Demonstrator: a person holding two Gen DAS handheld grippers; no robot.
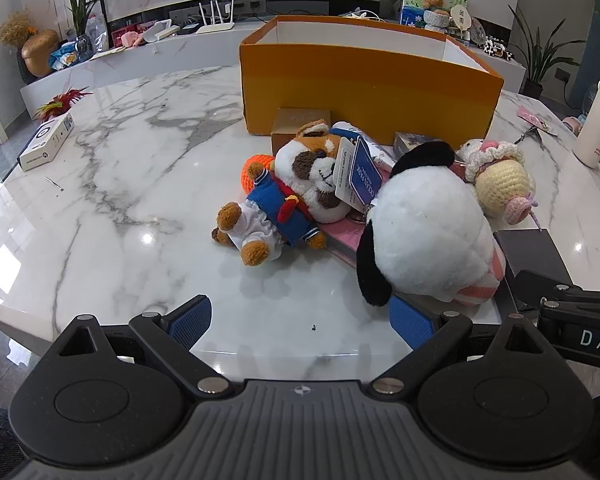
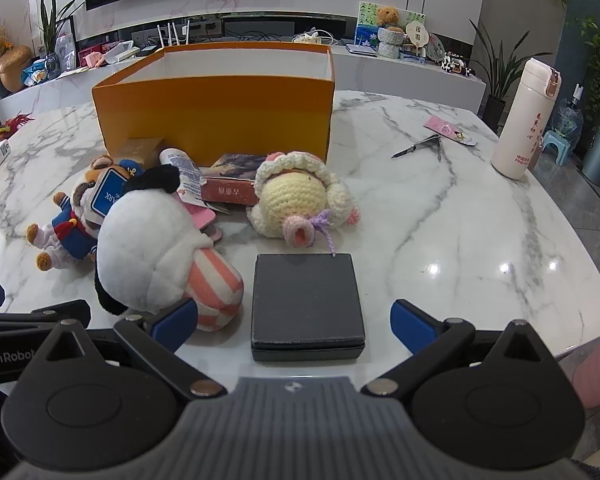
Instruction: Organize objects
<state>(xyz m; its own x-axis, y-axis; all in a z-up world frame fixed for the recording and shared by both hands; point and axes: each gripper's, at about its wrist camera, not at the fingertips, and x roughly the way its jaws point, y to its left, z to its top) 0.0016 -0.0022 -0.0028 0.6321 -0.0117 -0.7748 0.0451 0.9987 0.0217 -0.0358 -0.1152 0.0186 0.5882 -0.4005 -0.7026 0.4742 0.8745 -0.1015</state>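
An open orange box (image 1: 372, 88) (image 2: 216, 116) stands at the back of the marble table (image 1: 140, 184). In front of it lie a sailor-dressed plush dog (image 1: 300, 184) (image 2: 80, 208), a white plush with black ears (image 1: 424, 232) (image 2: 148, 248), a cream crochet doll (image 1: 500, 180) (image 2: 296, 200) and a flat black box (image 2: 306, 304) (image 1: 532, 256). My left gripper (image 1: 302, 320) is open near the table's front edge, nothing between its fingers. My right gripper (image 2: 296, 324) is open, its fingers on either side of the black box's near end and apart from it.
A red-sided box (image 2: 232, 184), a gold box (image 1: 300, 124) and a pink book (image 1: 348, 236) lie among the toys. A white flask (image 2: 524, 120) and a small knife (image 2: 418, 146) are at right. A white carton (image 1: 46, 142) sits at left.
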